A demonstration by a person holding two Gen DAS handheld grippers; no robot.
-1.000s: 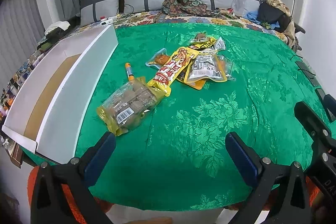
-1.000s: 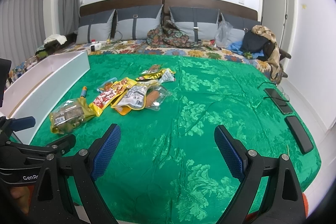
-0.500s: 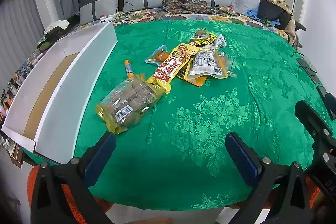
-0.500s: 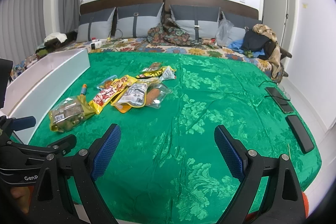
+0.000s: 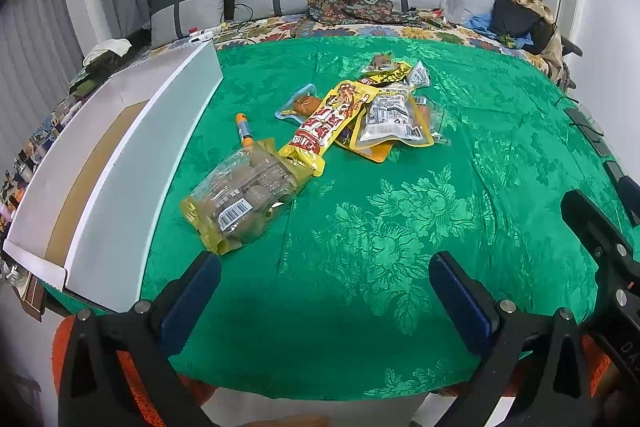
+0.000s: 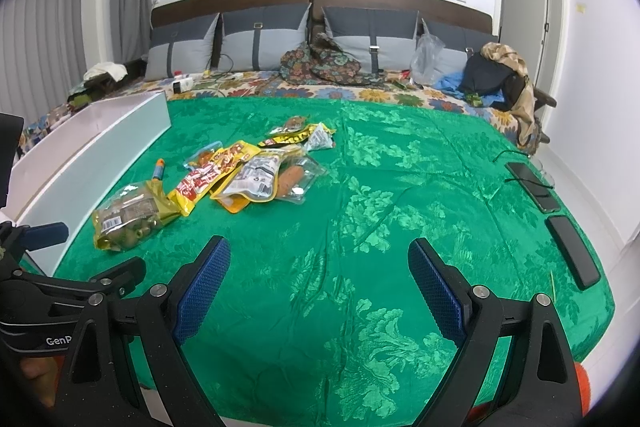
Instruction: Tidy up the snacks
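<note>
Both grippers, left (image 5: 324, 287) and right (image 6: 318, 275), wide open, empty, over bed's (image 5: 400, 211) near edge; snack packets (image 5: 360, 115) piled mid-bed beside white box (image 5: 132, 163).

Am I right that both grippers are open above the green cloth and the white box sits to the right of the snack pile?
Not quite: the white box sits to the left of the snack pile, as the left wrist view shows. Both the left gripper and right gripper are indeed open above the green cloth.

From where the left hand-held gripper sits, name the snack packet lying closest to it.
The clear packet with yellow ends and a barcode label, beside the white box. The other packets lie heaped farther up the green cover.
</note>
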